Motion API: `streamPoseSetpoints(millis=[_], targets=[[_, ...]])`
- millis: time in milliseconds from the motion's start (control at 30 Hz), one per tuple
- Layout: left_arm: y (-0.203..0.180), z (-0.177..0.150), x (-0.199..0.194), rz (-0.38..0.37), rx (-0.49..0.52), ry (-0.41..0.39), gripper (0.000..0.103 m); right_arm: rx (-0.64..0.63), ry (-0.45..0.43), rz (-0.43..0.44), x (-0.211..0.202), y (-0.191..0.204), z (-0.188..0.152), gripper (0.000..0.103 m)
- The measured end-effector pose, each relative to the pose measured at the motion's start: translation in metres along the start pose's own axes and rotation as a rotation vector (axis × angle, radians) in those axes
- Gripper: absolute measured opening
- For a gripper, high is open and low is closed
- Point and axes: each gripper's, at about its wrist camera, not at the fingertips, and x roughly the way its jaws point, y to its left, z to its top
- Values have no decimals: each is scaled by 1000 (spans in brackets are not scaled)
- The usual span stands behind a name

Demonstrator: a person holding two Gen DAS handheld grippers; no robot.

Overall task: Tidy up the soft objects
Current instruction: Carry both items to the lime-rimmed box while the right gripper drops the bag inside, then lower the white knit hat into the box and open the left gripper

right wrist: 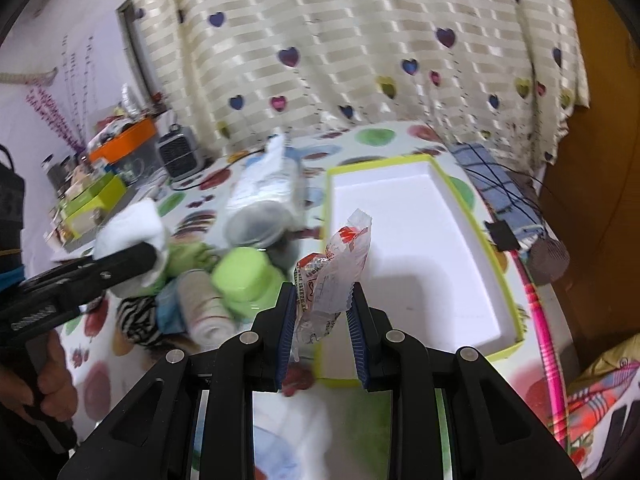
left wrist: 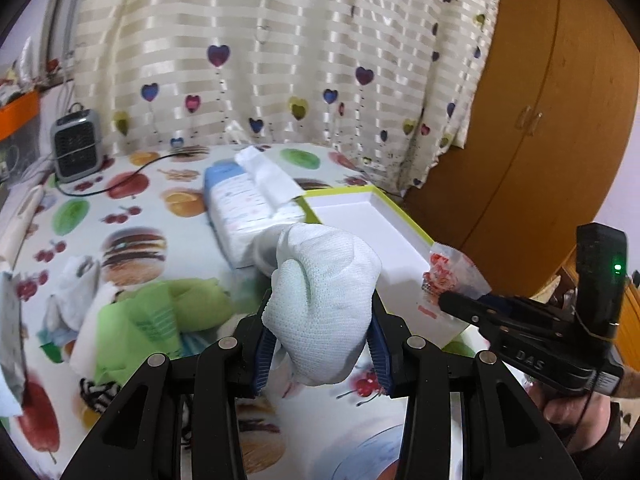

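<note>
My left gripper is shut on a rolled white mesh cloth, held above the fruit-print table. In the right wrist view the same gripper comes in from the left with the white cloth. My right gripper is shut on a crinkly clear packet with red print, just left of the shallow white box with a lime rim. The left wrist view shows that packet over the box. A pile of soft things lies left of the box.
A blue-and-white wipes pack lies behind the pile. A small grey heater with a black cord stands at the back left. A heart-print curtain hangs behind; a wooden cabinet is at right. A pink hoop and blue checked cloth flank the box.
</note>
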Motion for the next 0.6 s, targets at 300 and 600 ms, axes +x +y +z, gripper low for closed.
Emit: streamPoseSetpoints(millis=[300, 600], targets=[[-23, 10, 17, -38, 39, 25, 40, 43, 41, -24, 20, -34, 4, 27], [-49, 18, 44, -63, 88, 61, 40, 44, 32, -54, 27, -54, 0, 62]])
